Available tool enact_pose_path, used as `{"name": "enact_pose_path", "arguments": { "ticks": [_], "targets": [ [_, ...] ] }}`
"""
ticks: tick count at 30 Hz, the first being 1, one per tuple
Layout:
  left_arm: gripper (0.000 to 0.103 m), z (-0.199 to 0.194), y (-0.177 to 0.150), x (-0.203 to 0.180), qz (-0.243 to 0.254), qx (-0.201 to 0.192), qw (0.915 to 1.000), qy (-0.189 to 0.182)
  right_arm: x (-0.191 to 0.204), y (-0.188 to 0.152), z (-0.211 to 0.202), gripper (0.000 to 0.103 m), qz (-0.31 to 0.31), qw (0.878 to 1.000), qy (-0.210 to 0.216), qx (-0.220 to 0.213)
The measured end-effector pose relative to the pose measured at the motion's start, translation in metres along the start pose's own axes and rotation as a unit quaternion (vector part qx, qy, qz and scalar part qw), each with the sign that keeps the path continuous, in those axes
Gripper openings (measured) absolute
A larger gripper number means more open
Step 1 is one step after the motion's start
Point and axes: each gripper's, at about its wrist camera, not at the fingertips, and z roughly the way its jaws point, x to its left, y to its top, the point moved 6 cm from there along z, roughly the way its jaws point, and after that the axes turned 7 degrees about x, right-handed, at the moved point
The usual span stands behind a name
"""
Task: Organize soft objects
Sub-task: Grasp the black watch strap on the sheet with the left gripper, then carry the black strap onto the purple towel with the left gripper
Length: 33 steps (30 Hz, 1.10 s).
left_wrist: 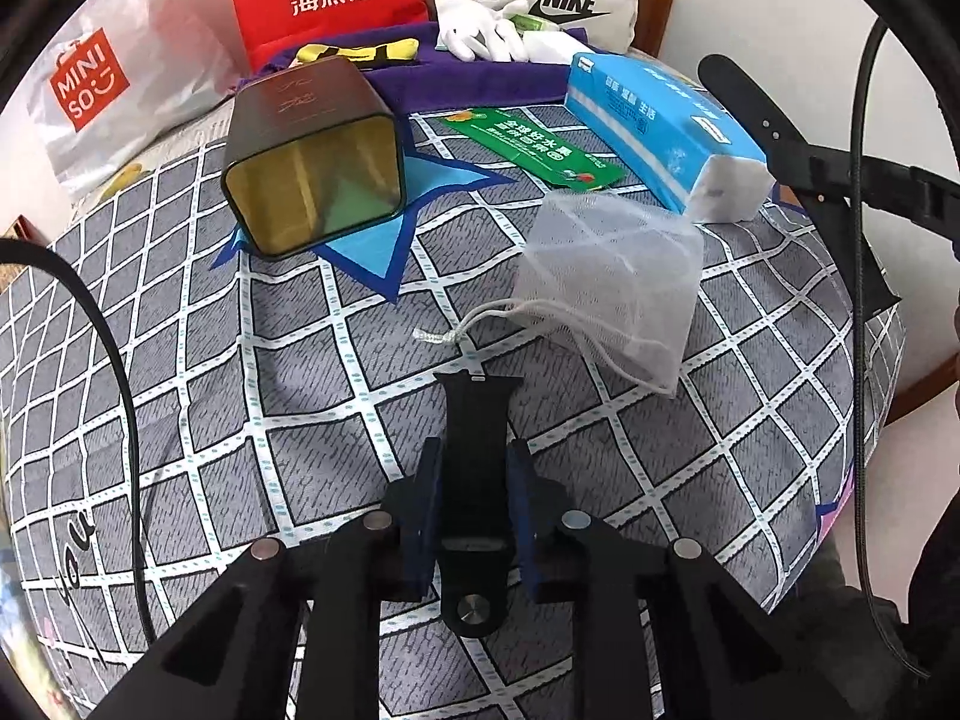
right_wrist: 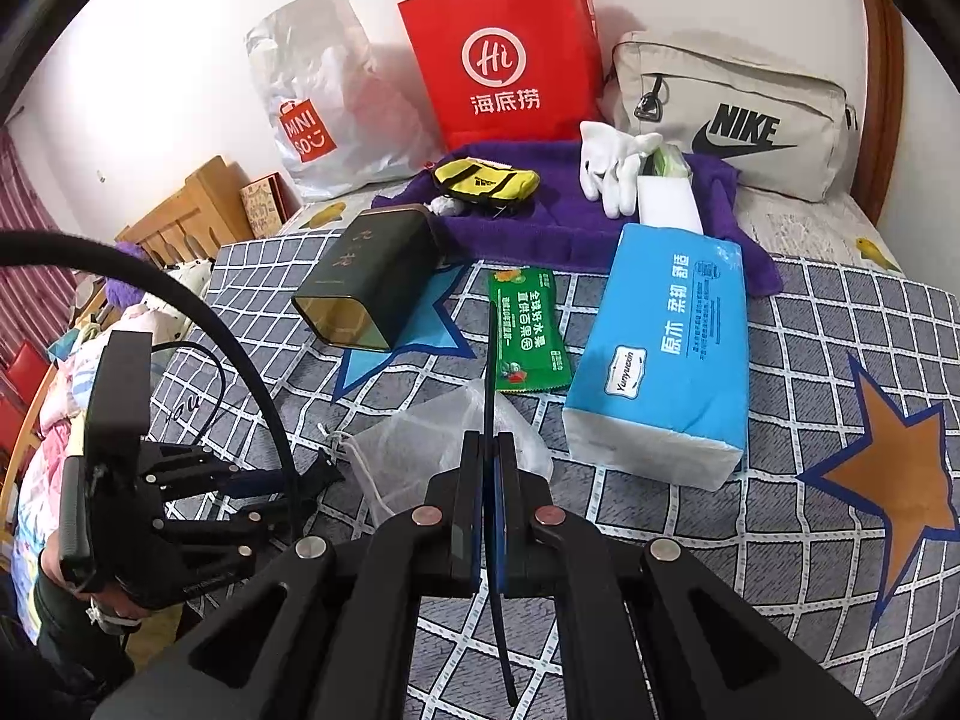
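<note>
My left gripper (left_wrist: 474, 474) is shut on a short black watch strap piece (left_wrist: 477, 420), held flat between its jaws above the checked bedspread. My right gripper (right_wrist: 491, 450) is shut on a long thin black strap (right_wrist: 492, 360), seen edge-on; the same strap shows at the right of the left wrist view (left_wrist: 744, 102). A white mesh drawstring pouch (left_wrist: 606, 282) lies just ahead of both grippers, also in the right wrist view (right_wrist: 420, 444). The left gripper shows low at the left of the right wrist view (right_wrist: 264, 480).
A dark open tin (left_wrist: 312, 150) lies on its side. A green sachet (left_wrist: 528, 144), a blue tissue pack (right_wrist: 666, 348), a purple towel (right_wrist: 540, 222) carrying white gloves (right_wrist: 612, 162) and a yellow pouch (right_wrist: 486, 180). Bags (right_wrist: 504, 60) line the wall.
</note>
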Motion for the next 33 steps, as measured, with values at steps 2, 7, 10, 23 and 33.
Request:
{"name": "enact_pose_path", "arguments": {
  "ticks": [2, 7, 10, 23, 33],
  "targets": [
    [0.020, -0.001, 0.001, 0.000, -0.003, -0.001, 1.0000, -0.004, -0.001, 0.000, 0.000, 0.003, 0.001, 1.000, -0.001, 0.001],
    [0.020, -0.017, 0.007, 0.009, -0.018, -0.012, 0.9997, -0.008, -0.001, 0.005, -0.005, 0.003, 0.004, 1.000, 0.004, -0.003],
    [0.020, -0.027, 0.012, 0.016, -0.024, -0.021, 0.9995, -0.008, 0.000, 0.010, -0.008, 0.003, 0.004, 1.000, 0.005, -0.007],
    [0.020, -0.054, 0.051, 0.031, -0.036, -0.060, 0.9974, -0.017, 0.005, 0.031, -0.012, 0.003, -0.002, 1.000, 0.008, -0.012],
    [0.020, -0.069, 0.077, 0.033, -0.032, -0.082, 0.9958, -0.023, 0.006, 0.041, -0.015, 0.003, -0.008, 1.000, 0.006, -0.015]
  ]
}}
